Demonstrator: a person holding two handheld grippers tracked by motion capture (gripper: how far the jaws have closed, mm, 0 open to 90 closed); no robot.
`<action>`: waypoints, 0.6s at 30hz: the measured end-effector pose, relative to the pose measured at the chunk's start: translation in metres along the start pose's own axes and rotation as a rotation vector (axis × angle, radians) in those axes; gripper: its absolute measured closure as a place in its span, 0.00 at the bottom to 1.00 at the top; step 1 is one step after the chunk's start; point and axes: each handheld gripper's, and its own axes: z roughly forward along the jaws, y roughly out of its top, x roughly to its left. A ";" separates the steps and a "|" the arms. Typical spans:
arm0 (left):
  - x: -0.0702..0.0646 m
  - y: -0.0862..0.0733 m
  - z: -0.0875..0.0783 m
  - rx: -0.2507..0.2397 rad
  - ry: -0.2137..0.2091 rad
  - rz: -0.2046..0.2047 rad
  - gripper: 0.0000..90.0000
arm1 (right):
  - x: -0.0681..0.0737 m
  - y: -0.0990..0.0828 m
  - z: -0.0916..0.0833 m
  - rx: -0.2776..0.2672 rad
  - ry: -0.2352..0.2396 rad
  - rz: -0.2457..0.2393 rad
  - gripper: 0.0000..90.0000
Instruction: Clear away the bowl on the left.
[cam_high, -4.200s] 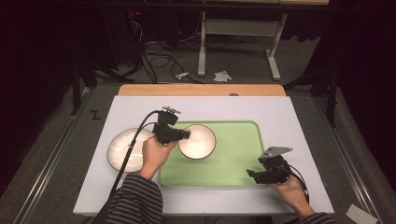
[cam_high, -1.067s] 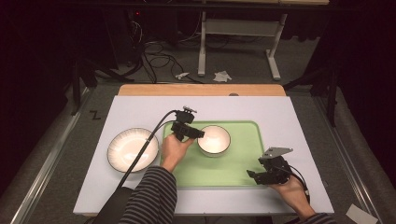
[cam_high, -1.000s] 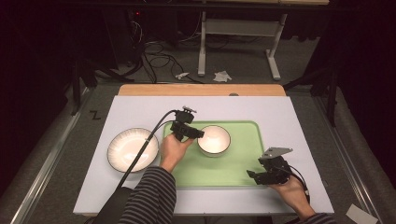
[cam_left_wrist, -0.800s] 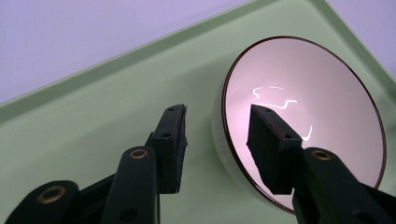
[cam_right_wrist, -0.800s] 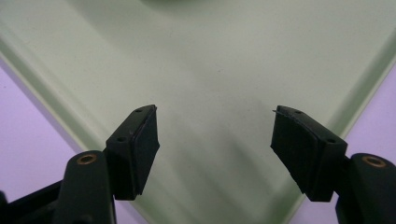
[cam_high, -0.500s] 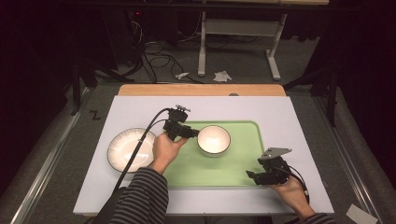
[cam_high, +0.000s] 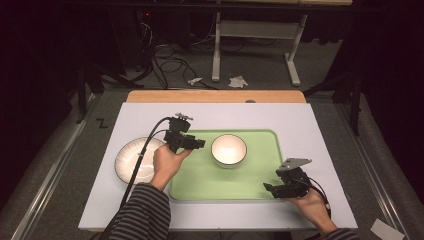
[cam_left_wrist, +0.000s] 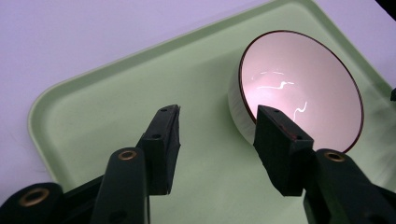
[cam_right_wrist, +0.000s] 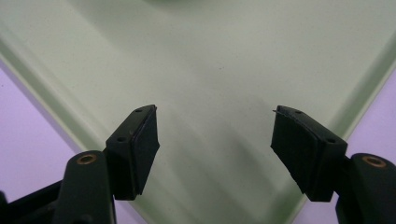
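Standing free on the green tray (cam_high: 200, 180), the small bowl (cam_high: 229, 150) sits upright toward the tray's far middle, moved over from the tray's left end beside the plate (cam_high: 131, 162) where it was a few seconds back. Left gripper (cam_high: 196, 144) now drawn away to the bowl's left, above the tray's left edge, jaws just opened and standing moderately wide with nothing between them; seen along those jaws, the bowl (cam_left_wrist: 299, 93) lies just past the right one, apart from it. Reads as a finished placing: bowl delivered and let go, hand backing off. Right gripper (cam_high: 270, 189) unmoved at the tray's near right corner, jaws spread wide over bare tray (cam_right_wrist: 224, 60), holding nothing. Bowl itself: round, shallow, pale glossy inside catching the lamp, thin dark rim, white ribbed outer wall, empty. Plate left on the white counter (cam_high: 320, 130), just off the tray's left side, likely next for moving.
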 end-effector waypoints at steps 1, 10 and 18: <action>0.001 0.000 -0.002 -0.001 -0.004 -0.005 0.55 | 0.000 0.000 0.000 0.000 0.002 0.001 0.37; 0.008 0.005 -0.015 -0.022 -0.008 -0.035 0.52 | -0.001 0.000 0.001 0.003 0.005 0.004 0.37; 0.008 0.008 -0.026 -0.038 -0.012 -0.028 0.50 | 0.000 0.001 0.000 0.011 0.003 0.002 0.37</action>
